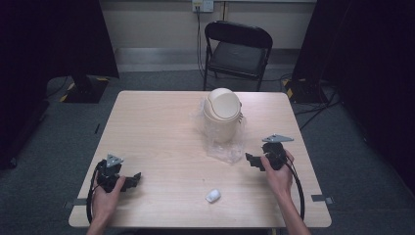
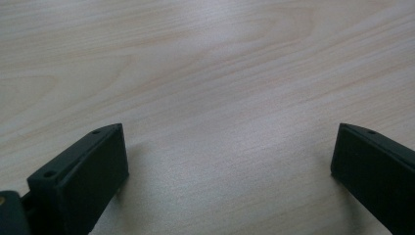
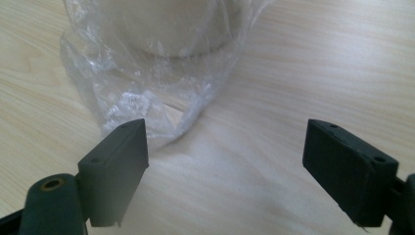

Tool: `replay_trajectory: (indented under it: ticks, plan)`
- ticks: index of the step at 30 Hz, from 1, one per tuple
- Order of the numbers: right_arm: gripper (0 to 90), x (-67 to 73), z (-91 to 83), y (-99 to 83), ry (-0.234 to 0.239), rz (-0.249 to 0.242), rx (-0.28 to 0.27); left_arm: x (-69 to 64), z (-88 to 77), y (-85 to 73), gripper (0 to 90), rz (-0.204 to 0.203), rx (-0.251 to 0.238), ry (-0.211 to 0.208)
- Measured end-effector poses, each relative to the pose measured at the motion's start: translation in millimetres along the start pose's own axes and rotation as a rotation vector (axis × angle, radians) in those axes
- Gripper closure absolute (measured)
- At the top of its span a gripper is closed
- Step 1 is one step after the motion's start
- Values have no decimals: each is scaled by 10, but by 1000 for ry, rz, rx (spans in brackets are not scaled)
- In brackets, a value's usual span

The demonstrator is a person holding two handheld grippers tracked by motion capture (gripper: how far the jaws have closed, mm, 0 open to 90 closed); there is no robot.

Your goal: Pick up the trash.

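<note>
My left tongs (image 1: 128, 182) and right tongs (image 1: 250, 160) both gape wide, empty. The swing-lid bin (image 1: 222, 113) stands mid-desk (image 1: 147, 127) in a clear bag (image 1: 226, 149): light, I judge, slippery film; I'd pinch the loose plastic nearest me.

Left hand-held gripper (image 1: 132, 181), gripped from behind by the left hand (image 1: 105, 196), jaws spread wide, nothing between them. Right hand-held gripper (image 1: 250, 160), gripped by the right hand (image 1: 279, 171), jaws likewise wide apart; both forearms extend forward.
</note>
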State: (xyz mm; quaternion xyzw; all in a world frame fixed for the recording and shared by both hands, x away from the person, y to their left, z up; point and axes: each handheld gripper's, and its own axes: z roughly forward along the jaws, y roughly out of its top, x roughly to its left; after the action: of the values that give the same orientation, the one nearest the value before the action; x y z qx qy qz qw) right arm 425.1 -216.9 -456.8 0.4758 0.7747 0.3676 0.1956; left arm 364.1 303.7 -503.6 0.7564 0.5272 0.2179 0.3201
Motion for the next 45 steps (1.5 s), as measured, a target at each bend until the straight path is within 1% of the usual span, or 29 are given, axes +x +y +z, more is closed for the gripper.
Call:
replay_trajectory:
  ticks: [2, 3, 4, 7, 8, 9, 10, 11, 12, 16, 17, 19, 22, 25, 26, 27, 31, 32, 33, 34, 36, 37, 38, 40, 41, 43, 45]
  plan:
    - [166, 12, 4, 53, 4, -8, -11, 0, 0, 0, 0, 0, 0, 0]
    - [166, 16, 9, 109, 4, -13, -8, 0, 0, 0, 0, 0, 0, 0]
    - [166, 16, 9, 109, 4, -13, -8, 0, 0, 0, 0, 0, 0, 0]
    - [166, 22, 16, 202, 9, -14, -16, 0, 0, 0, 0, 0, 0, 0]
    - [165, 34, 28, 272, 14, -21, -13, 0, 0, 0, 0, 0, 0, 0]
    - [165, 34, 28, 272, 14, -21, -13, 0, 0, 0, 0, 0, 0, 0]
    - [164, 38, 34, 310, 17, -28, -14, 0, 0, 0, 0, 0, 0, 0]
    - [164, 55, 41, 394, 21, -35, -21, 0, 0, 0, 0, 0, 0, 0]
    - [164, 55, 41, 394, 21, -35, -21, 0, 0, 0, 0, 0, 0, 0]
    - [163, 73, 77, 562, 29, -54, -36, 0, 0, 0, 0, 0, 0, 0]
    - [163, 82, 110, 657, 31, -61, -39, 0, 0, 0, 0, 0, 0, 0]
    - [162, 82, 125, 688, 33, -65, -41, 0, 0, 0, 0, 0, 0, 0]
    - [162, 77, 178, 808, 36, -70, -37, 0, 0, 0, 0, 0, 0, 0]
    - [162, 63, 209, 923, 59, -66, -46, 0, 0, 0, 0, 0, 0, 0]
    - [160, 64, 212, 955, 56, -67, -55, 0, 0, 0, 0, 0, 0, 0]
    - [155, 67, 228, 1020, 61, -70, -52, 0, 0, 0, 0, 0, 0, 0]
    - [159, 67, 248, 1087, 63, -71, -64, 0, 0, 0, 0, 0, 0, 0]
    - [154, 70, 255, 1109, 66, -65, -60, 0, 0, 0, 0, 0, 0, 0]
    - [150, 66, 264, 1137, 71, -74, -51, 0, 0, 0, 0, 0, 0, 0]
    - [151, 66, 270, 1167, 65, -73, -48, 0, 0, 0, 0, 0, 0, 0]
    - [154, 57, 268, 1230, 57, -79, -62, 0, 0, 0, 0, 0, 0, 0]
    - [150, 33, 281, 1293, 66, -78, -60, 0, 0, 0, 0, 0, 0, 0]
    - [154, 20, 284, 1318, 64, -76, -73, 0, 0, 0, 0, 0, 0, 0]
    - [154, 8, 287, 1341, 59, -78, -76, 0, 0, 0, 0, 0, 0, 0]
    - [145, -9, 312, 1388, 68, -69, -59, 0, 0, 0, 0, 0, 0, 0]
    - [144, -13, 327, 1407, 71, -69, -59, 0, 0, 0, 0, 0, 0, 0]
    - [151, -8, 368, 1427, 56, -80, -56, 0, 0, 0, 0, 0, 0, 0]
